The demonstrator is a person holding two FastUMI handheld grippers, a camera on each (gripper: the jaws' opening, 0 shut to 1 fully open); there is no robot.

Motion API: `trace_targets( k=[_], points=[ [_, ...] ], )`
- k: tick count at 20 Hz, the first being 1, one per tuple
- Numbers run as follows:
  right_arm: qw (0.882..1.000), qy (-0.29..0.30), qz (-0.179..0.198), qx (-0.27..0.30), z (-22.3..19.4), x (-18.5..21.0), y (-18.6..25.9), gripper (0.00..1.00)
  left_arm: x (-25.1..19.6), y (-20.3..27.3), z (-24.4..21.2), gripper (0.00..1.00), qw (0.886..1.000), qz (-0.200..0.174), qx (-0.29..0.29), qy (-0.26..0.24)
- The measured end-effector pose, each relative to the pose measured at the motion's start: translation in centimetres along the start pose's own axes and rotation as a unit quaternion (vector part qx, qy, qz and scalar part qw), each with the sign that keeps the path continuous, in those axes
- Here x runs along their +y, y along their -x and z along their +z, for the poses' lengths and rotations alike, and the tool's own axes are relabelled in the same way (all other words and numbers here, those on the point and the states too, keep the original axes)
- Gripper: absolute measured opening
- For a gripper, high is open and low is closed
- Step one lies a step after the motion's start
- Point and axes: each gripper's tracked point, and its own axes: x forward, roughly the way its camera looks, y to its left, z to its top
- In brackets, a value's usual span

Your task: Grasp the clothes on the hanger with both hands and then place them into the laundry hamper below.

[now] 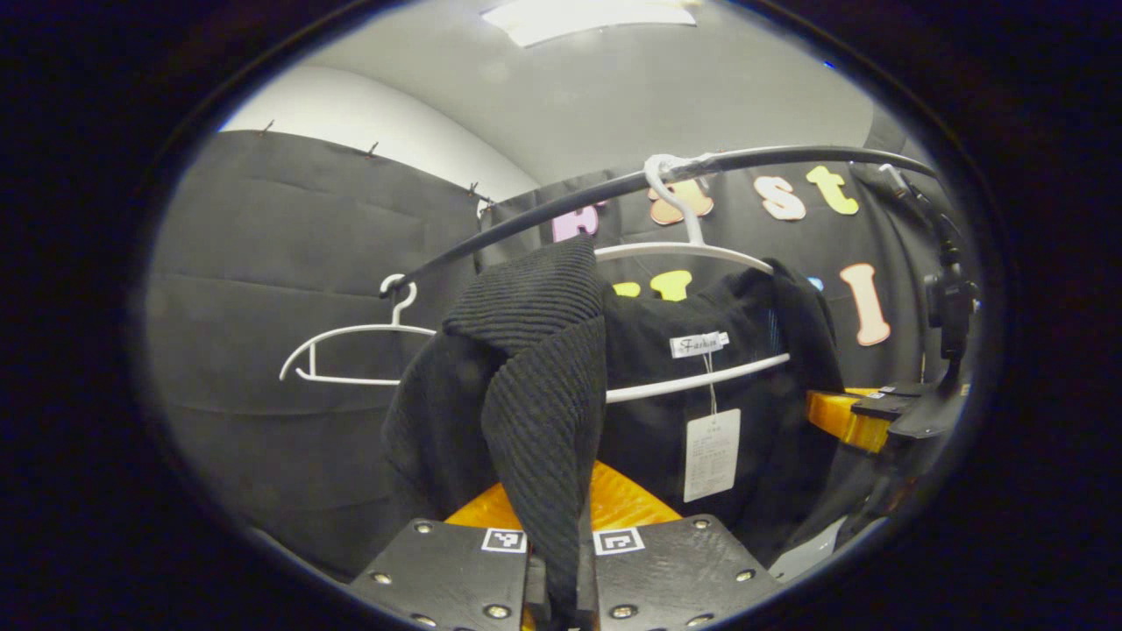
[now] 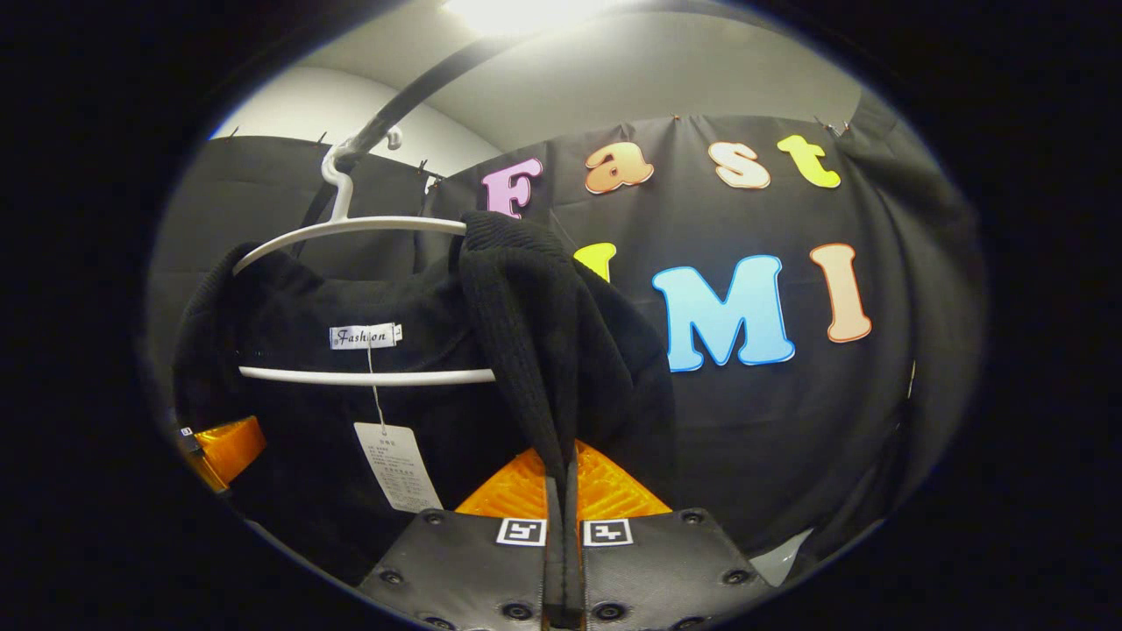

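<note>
A black knit garment [image 1: 666, 412] hangs on a white hanger [image 1: 701, 250] from a black rail [image 1: 543, 219]. In the left gripper view, my left gripper [image 1: 561, 570] is shut on a ribbed fold of the garment's shoulder, which is pulled off the hanger's end. The right gripper [image 1: 863, 421] shows at the garment's far side. In the right gripper view, my right gripper [image 2: 563, 543] is shut on the other ribbed shoulder of the garment [image 2: 289, 403], lifted above the hanger [image 2: 351, 226]. The left gripper [image 2: 219, 451] shows at the left edge.
An empty white hanger [image 1: 351, 350] hangs further left on the rail. A paper tag [image 1: 712, 454] dangles from the collar label inside the garment. The black cloth wall stands close behind the rail.
</note>
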Motion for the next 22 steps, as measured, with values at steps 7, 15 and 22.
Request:
trace_targets(
  k=[7,15,22],
  points=[
    [0.995,0.042,-0.048,-0.072,3.9,-2.8,2.1,0.01,2.3,3.5,4.2,0.06,0.998,0.001,-0.052,-0.022],
    [0.982,0.062,-0.104,-0.143,8.5,-6.9,3.8,0.01,5.7,4.9,8.3,0.05,0.995,0.024,-0.092,-0.042],
    [0.974,0.069,-0.125,-0.175,10.8,-8.5,2.4,0.01,10.0,3.6,11.7,0.05,0.988,0.056,-0.129,-0.060]
  ],
)
